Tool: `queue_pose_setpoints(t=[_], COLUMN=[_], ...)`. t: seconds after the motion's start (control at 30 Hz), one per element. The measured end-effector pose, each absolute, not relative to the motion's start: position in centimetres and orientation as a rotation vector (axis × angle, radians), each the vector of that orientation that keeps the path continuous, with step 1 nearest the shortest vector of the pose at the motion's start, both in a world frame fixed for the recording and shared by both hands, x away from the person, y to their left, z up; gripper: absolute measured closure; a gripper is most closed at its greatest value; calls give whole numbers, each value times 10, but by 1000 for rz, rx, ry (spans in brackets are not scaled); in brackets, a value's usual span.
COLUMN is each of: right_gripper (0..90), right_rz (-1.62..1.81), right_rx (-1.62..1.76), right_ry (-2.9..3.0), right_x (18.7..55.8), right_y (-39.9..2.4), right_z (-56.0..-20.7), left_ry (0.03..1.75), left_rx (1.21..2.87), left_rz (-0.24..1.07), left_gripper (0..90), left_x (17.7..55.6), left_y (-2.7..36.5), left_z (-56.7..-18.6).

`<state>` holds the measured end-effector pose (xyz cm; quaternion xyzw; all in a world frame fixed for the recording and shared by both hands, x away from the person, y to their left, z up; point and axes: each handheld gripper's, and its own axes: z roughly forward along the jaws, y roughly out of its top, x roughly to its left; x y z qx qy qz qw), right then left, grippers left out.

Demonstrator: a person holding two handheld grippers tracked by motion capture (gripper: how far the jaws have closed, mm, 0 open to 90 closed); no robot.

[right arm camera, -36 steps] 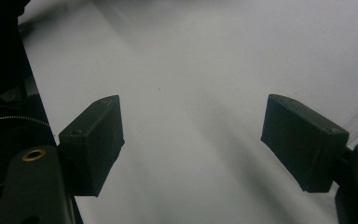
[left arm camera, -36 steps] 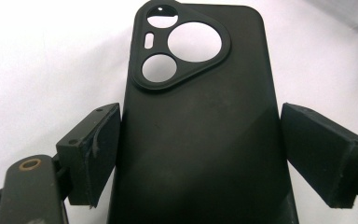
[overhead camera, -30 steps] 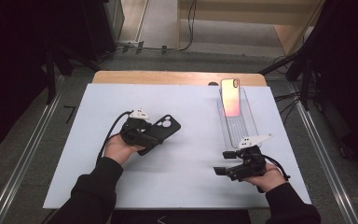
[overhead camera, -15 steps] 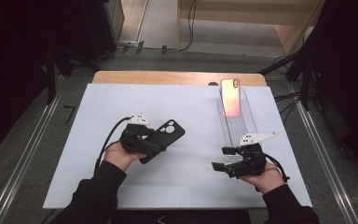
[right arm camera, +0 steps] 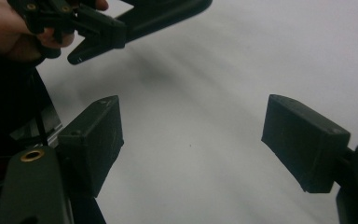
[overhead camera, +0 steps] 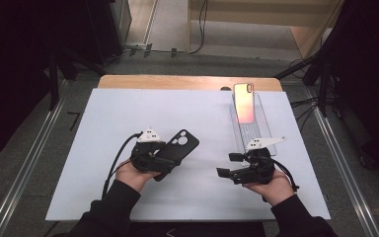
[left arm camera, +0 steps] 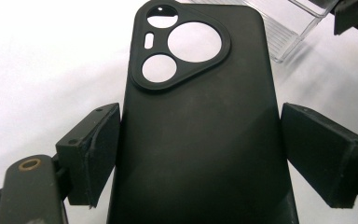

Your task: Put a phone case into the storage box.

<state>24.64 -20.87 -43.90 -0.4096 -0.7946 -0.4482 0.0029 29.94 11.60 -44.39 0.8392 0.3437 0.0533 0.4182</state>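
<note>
The left gripper (left arm camera: 198, 154) view shows the black phone case (left arm camera: 200, 130) pinched; it has shifted bench-centre. The right gripper (right arm camera: 191, 140) gapes empty.

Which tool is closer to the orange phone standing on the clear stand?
Right. The right tool sits just below the clear stand that props up the orange phone; the left tool, gripping the black phone case, is farther off across the table.

On the white table (overhead camera: 103, 123), the left gripper (overhead camera: 165, 160) holds a black phone case (overhead camera: 177, 150). The right gripper (overhead camera: 229, 165) sits near the right edge, jaws apart. Farther right, a phone (overhead camera: 244, 102) leans on a clear stand (overhead camera: 256, 129).
</note>
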Motion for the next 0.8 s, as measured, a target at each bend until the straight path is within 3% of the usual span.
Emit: queue_pose_setpoints(t=[0.8], right_gripper=[186], right_rz=[-1463], right_rx=[-1352], right_ry=[-2446], right_x=[266], right_y=[-180], right_z=[-420], left_ry=[859], left_rx=[1872], left_rz=[320], left_gripper=[149], left_x=[279], left_y=[99], left_z=[-467])
